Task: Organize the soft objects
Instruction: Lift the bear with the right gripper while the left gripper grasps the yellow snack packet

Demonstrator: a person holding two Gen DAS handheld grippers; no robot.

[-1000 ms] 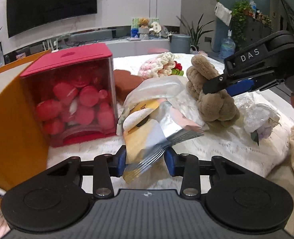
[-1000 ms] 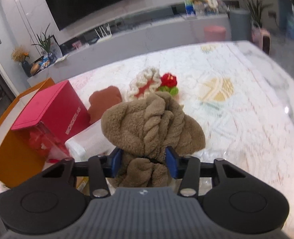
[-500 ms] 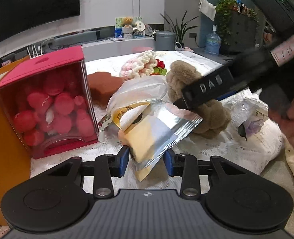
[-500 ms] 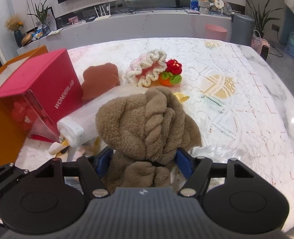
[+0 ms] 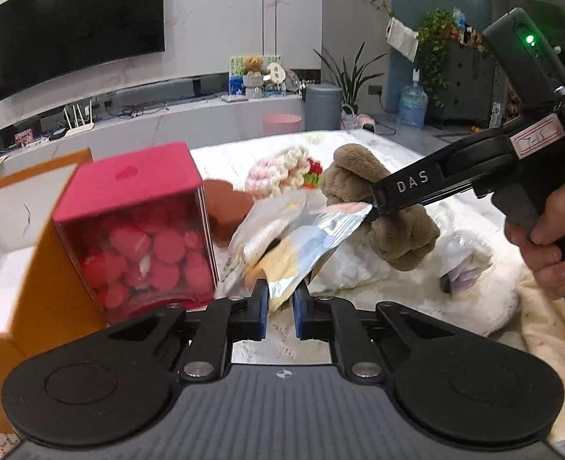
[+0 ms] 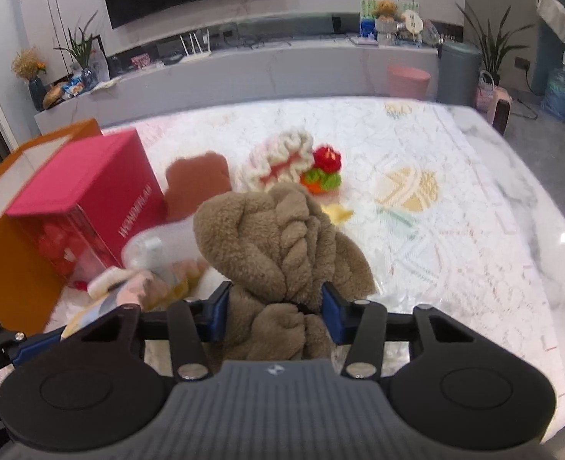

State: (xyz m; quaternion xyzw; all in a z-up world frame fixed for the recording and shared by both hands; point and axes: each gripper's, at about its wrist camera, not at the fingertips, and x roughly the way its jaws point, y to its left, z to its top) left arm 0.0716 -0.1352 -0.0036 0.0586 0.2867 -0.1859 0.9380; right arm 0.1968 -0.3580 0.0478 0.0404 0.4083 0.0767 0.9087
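My left gripper (image 5: 280, 306) is shut on the corner of a silver and yellow snack packet (image 5: 301, 245) and holds it lifted above the table. My right gripper (image 6: 274, 312) is shut on a brown plush toy (image 6: 278, 237), also lifted; the plush shows in the left wrist view (image 5: 393, 226) just right of the packet. A pink and white crochet piece (image 6: 282, 157) with a red and green crochet flower (image 6: 322, 172) and a brown heart-shaped cushion (image 6: 198, 184) lie further back on the table.
A red-lidded clear box (image 5: 144, 230) of pink balls stands at the left, beside an open orange box (image 5: 22, 253). A clear plastic bag (image 5: 458, 260) lies on a white pillow (image 5: 474, 295) at the right. The table edge (image 6: 550, 199) curves on the right.
Both grippers have risen. The left jaws have closed tighter on the packet, which has lifted. The plush has lifted off the table with the right gripper.
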